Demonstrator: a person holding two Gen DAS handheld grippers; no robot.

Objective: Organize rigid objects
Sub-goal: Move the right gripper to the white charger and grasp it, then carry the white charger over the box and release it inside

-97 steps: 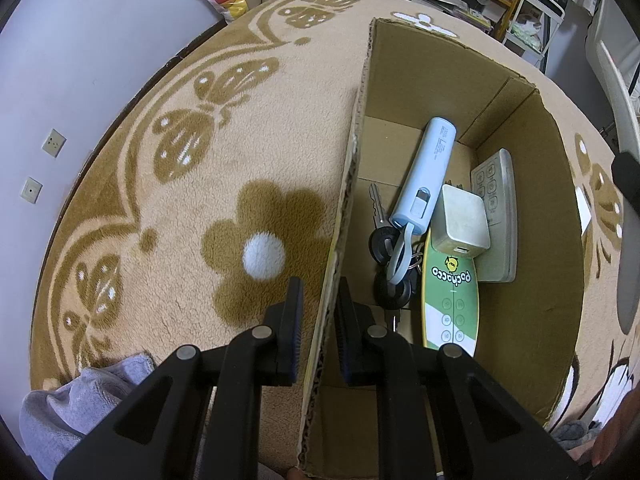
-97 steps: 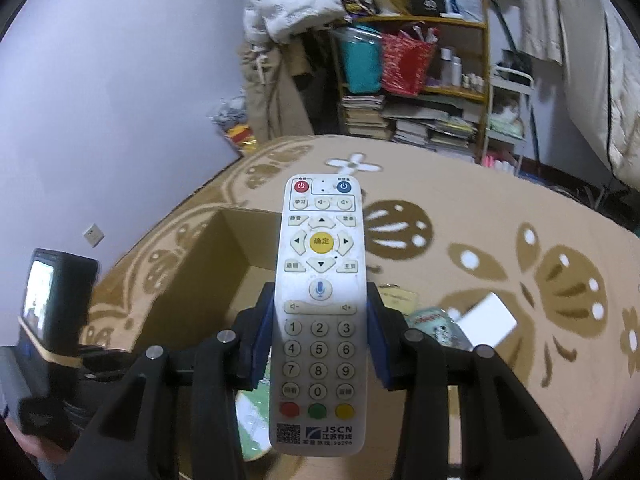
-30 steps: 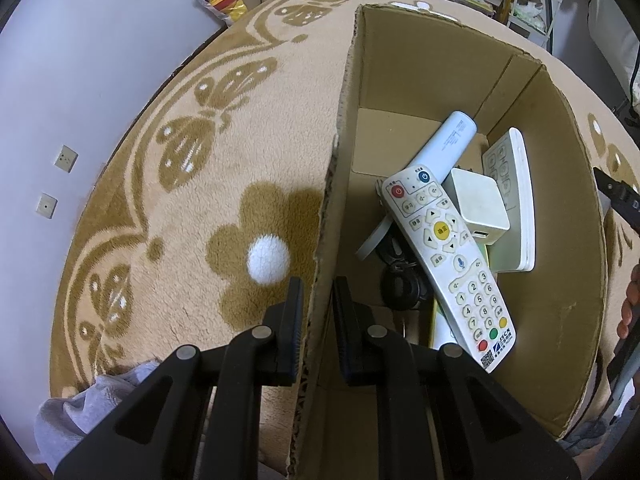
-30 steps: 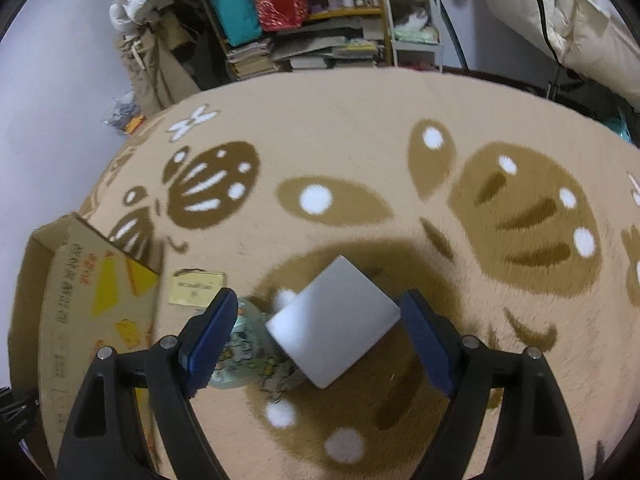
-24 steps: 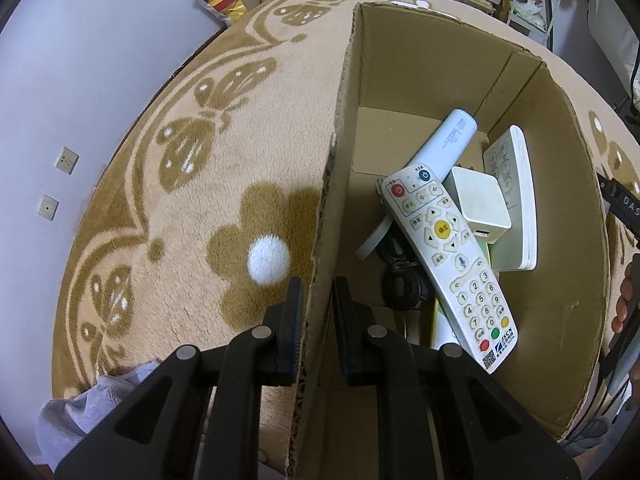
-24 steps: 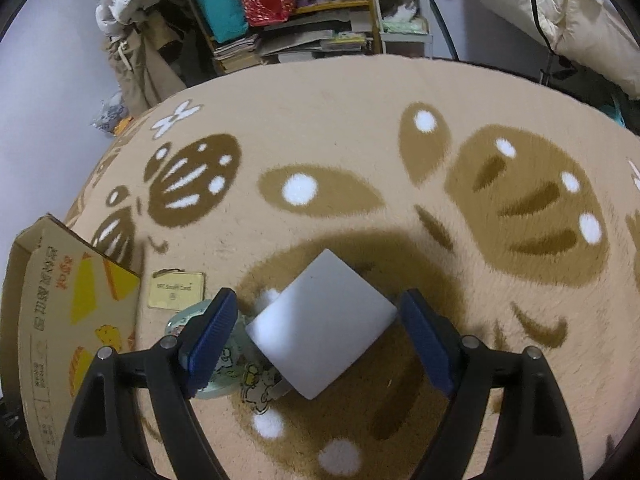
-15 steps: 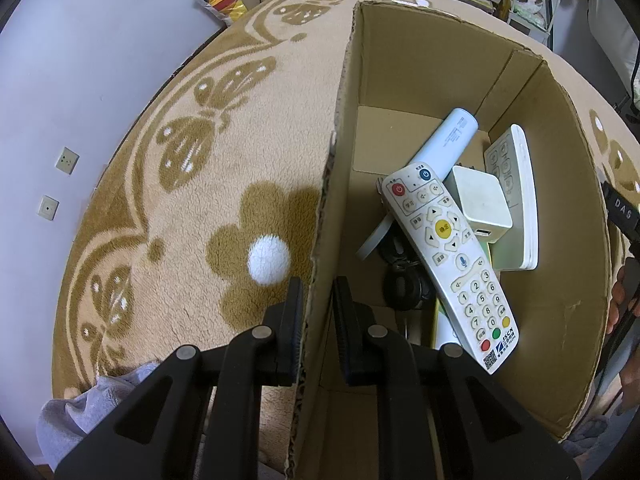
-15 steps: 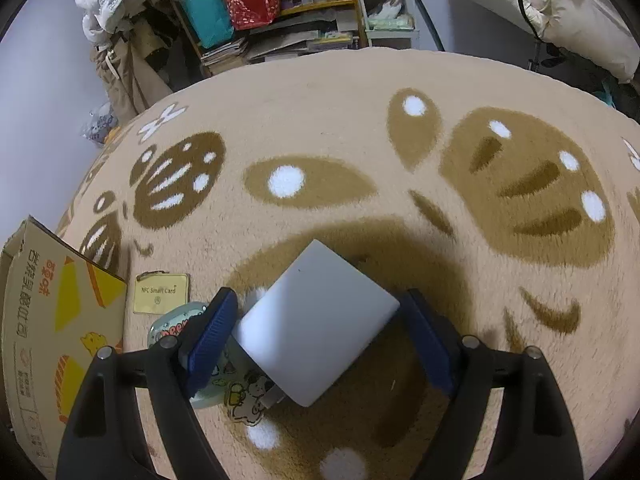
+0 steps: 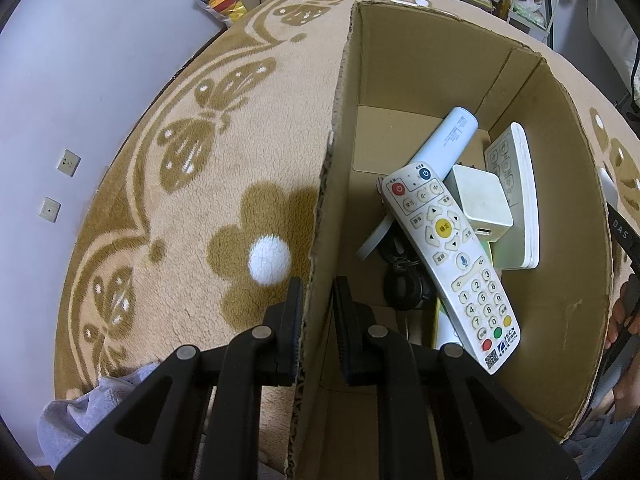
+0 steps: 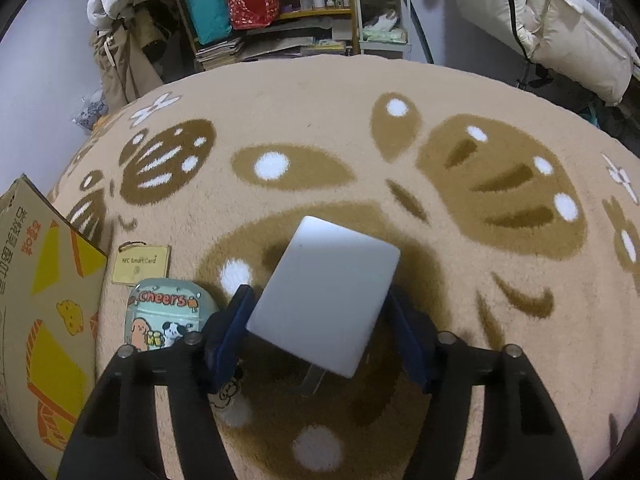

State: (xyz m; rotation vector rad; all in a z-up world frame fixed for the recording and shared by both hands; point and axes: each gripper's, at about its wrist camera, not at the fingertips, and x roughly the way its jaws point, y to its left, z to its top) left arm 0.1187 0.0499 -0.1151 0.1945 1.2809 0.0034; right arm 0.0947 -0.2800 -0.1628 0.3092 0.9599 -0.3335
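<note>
My left gripper (image 9: 316, 312) is shut on the near left wall of the open cardboard box (image 9: 344, 128). Inside the box lie a white remote (image 9: 448, 256), a white cube charger (image 9: 482, 204), a pale blue cylinder (image 9: 448, 136), a white switch panel (image 9: 516, 196), black keys (image 9: 404, 280) and a green card (image 9: 442, 328). In the right wrist view my right gripper (image 10: 320, 332) is open and straddles a white flat adapter (image 10: 326, 292) on the carpet. Its blue fingers (image 10: 232, 328) stand close on either side of the adapter.
A yellow NFC card tag (image 10: 140, 264) and a "Cheers" cartoon case (image 10: 164, 316) lie on the carpet left of the adapter, beside the box's printed outer wall (image 10: 40, 300). Shelves with books and bags (image 10: 256, 12) stand at the carpet's far edge. A grey cloth (image 9: 92, 412) lies near the left gripper.
The right gripper let the remote go into the box, then came down around the white adapter with its fingers drawing nearer. The left gripper has kept its hold on the box wall.
</note>
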